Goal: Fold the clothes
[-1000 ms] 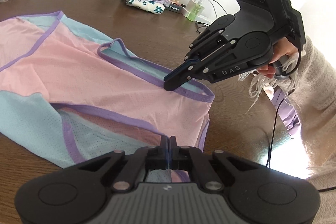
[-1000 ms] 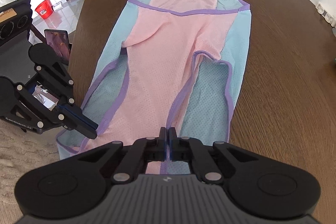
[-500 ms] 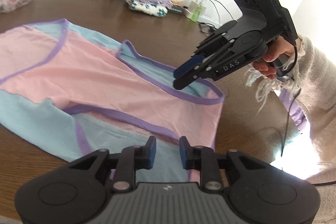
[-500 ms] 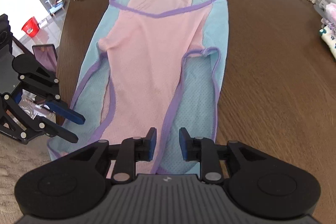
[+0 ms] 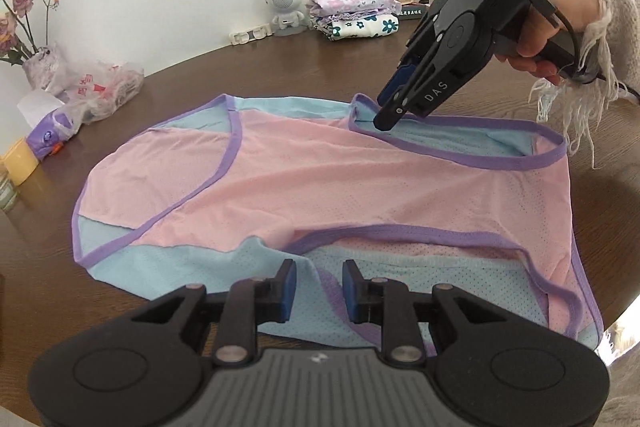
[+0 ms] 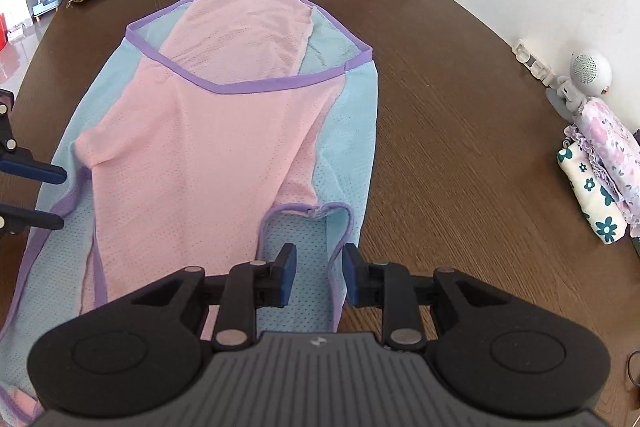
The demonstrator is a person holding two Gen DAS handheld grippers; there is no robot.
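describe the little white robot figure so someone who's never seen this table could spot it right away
Start at the brown wooden table and follow its far edge along the white wall. There, left of a stack of folded floral cloths and right of a small white plastic clip, stands the robot figure. It alone has a round white head with a dotted speaker-like face.

On the brown desk (image 6: 460, 115), a white robot toy (image 5: 286, 5) stands by the far wall beside folded floral cloths (image 5: 356, 13). Plastic bags (image 5: 96, 89) and flowers (image 5: 24, 23) lie left.
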